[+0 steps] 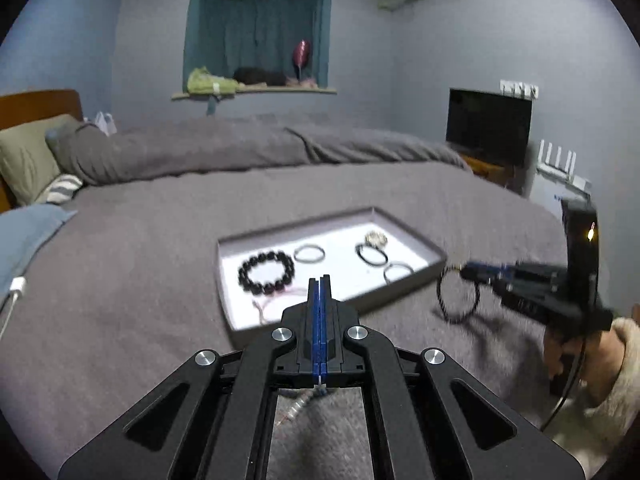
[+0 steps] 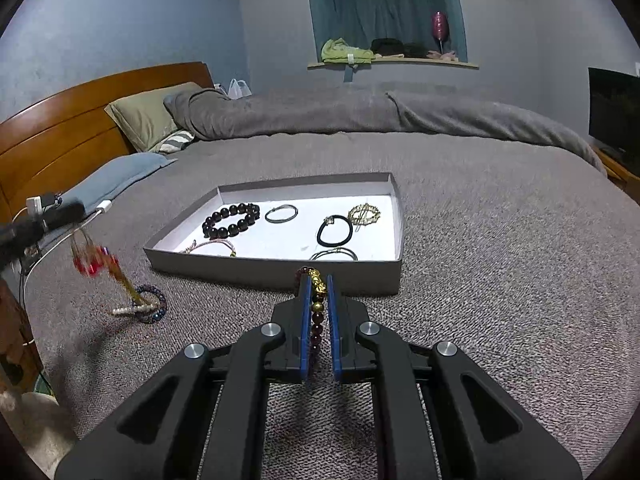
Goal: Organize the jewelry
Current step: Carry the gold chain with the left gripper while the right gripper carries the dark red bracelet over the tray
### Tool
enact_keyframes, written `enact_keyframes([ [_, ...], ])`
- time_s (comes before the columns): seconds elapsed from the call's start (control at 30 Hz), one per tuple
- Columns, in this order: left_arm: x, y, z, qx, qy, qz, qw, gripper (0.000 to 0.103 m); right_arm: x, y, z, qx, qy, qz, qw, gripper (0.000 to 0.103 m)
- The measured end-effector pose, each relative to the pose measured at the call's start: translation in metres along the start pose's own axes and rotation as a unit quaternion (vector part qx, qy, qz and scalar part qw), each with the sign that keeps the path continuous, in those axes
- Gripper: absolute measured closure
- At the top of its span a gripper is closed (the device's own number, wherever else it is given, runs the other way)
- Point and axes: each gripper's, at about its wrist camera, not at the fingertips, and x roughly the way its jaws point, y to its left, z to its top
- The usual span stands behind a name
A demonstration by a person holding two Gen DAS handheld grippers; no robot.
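A shallow grey tray [image 1: 434, 254] [image 2: 276, 266] with a white floor lies on the bed and holds several bracelets, among them a black bead bracelet [image 1: 266, 272] [image 2: 231, 220]. My right gripper [image 2: 318, 280] [image 1: 466, 270] is shut on a dark red bead bracelet with a gold charm [image 2: 316, 300] [image 1: 458, 294], which hangs just right of the tray. My left gripper [image 1: 320, 280] [image 2: 68, 216] is shut on a red-beaded necklace with a gold tassel [image 2: 100, 266], which dangles left of the tray. A blue bead bracelet [image 2: 154, 304] and a pearl string [image 2: 128, 311] lie on the blanket below it.
The grey blanket [image 2: 480, 260] covers the whole bed. Pillows [image 2: 148, 114] and a wooden headboard [image 2: 60, 128] stand at the left. A charger and white cable [image 2: 40, 204] lie at the bed's left edge. A TV [image 1: 488, 124] stands at the right.
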Motion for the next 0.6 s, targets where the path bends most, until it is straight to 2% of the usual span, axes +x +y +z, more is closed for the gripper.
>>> enact_keyframes([
  [0.1,0.002,0.003,0.01,-0.007,0.0,-0.008,0.9999,0.102,0.001,0.0,0.001,0.006,-0.002,0.004,1.0,0.095],
  [0.2,0.002,0.005,0.026,-0.002,-0.014,0.0,0.9999,0.102,-0.002,0.001,0.009,0.011,-0.01,0.007,1.0,0.095],
  [0.47,0.017,-0.003,0.077,0.001,-0.042,0.006,0.9991,0.102,-0.007,0.008,0.066,-0.002,-0.084,-0.017,0.996,0.095],
  [0.6,0.043,-0.011,0.091,-0.002,-0.047,0.005,0.9989,0.102,0.007,0.005,0.09,0.009,-0.098,-0.02,0.995,0.095],
])
